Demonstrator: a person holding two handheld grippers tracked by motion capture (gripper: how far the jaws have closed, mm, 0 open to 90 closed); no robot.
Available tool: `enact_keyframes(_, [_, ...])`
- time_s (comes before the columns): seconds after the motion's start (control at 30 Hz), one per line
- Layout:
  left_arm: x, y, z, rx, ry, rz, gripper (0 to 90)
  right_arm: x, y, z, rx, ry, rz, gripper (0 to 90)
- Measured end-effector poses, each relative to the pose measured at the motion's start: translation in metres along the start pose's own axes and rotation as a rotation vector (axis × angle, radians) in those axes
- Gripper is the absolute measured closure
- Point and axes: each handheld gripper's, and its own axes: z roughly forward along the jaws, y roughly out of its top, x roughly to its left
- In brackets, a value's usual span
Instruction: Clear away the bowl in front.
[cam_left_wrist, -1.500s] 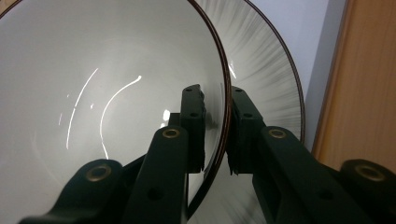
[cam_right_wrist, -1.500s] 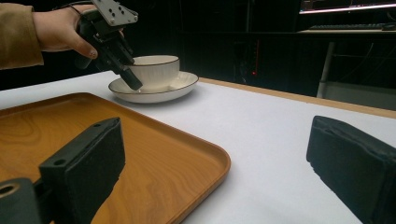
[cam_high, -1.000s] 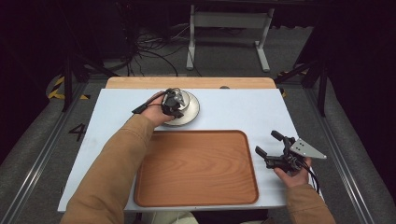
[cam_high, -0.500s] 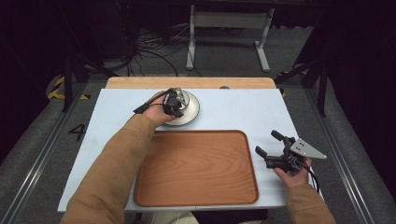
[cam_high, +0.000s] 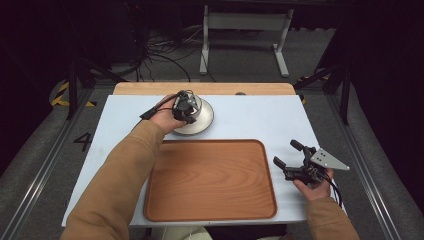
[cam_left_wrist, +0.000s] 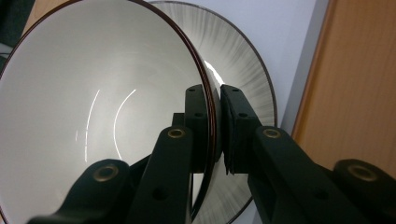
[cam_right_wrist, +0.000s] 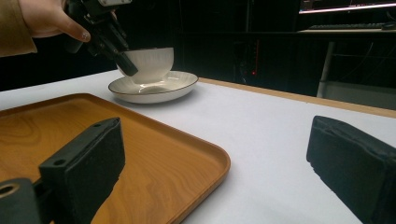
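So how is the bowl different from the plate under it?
The bowl is deep with steep walls; the plate is shallow and wider. The bowl sits on top, the plate lies on the table. The left gripper has its fingers clamped on the bowl's rim, while nothing holds the plate. Both are white with dark rims.

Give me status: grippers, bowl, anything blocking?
Left gripper shut on bowl rim, bowl on plate. Right gripper open, idle beside tray. Tray empty, nothing blocking.
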Motion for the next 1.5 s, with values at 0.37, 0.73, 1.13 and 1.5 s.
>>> enact_keyframes(0.37, [-0.004,-0.001,-0.019,-0.011,0.018,0.001,82.5,0.0,0.0,0.0,0.0,-0.001,-0.001,5.2])
enact_keyframes(0.73, [-0.021,0.003,-0.04,-0.023,-0.001,0.018,82.6,0.0,0.0,0.0,0.001,-0.001,-0.003,5.2])
enact_keyframes(1.13, [-0.063,0.018,-0.061,-0.072,-0.069,0.118,82.6,0.001,0.0,0.0,0.0,-0.001,-0.005,5.2])
enact_keyframes(1.5, [-0.092,0.028,-0.076,-0.061,-0.112,0.204,82.6,0.001,0.0,0.0,0.0,0.0,-0.005,5.0])
